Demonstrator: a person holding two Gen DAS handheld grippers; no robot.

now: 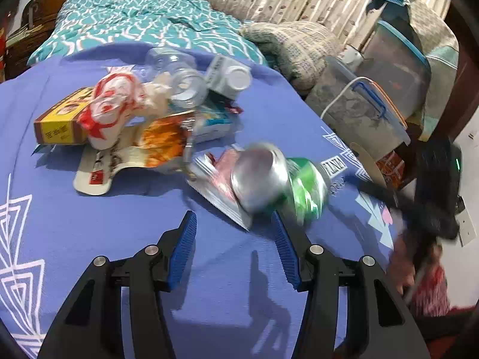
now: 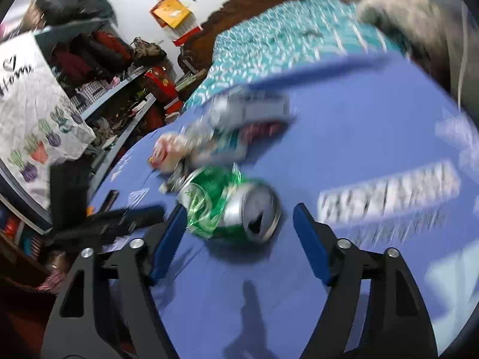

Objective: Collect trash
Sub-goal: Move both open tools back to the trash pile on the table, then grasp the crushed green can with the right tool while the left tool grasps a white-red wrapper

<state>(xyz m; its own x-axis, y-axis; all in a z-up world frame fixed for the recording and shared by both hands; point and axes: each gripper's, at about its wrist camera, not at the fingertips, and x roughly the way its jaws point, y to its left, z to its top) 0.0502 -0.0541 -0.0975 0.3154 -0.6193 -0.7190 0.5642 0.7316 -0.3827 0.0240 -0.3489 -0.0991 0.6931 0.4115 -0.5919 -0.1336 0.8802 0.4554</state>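
A dented green and silver drink can (image 1: 278,185) lies on its side on the blue cloth (image 1: 119,224), partly on a pink foil wrapper (image 1: 215,179). My left gripper (image 1: 234,217) is open and empty, its right fingertip just short of the can. In the right wrist view, the can (image 2: 233,206) lies between the tips of my open right gripper (image 2: 239,209), close to the left pad and apart from the right one. Behind the can is a heap: a yellow box (image 1: 60,122), a red and white bag (image 1: 116,104), a clear bottle (image 1: 176,74), a white tub (image 1: 230,77) and an orange wrapper (image 1: 161,140).
A bed with a teal quilt (image 1: 134,15) lies behind the cloth. Lidded storage bins (image 1: 374,104) stand to the right of it. Cluttered shelves (image 2: 113,89) and a white cactus-print bag (image 2: 33,98) are on the left in the blurred right wrist view.
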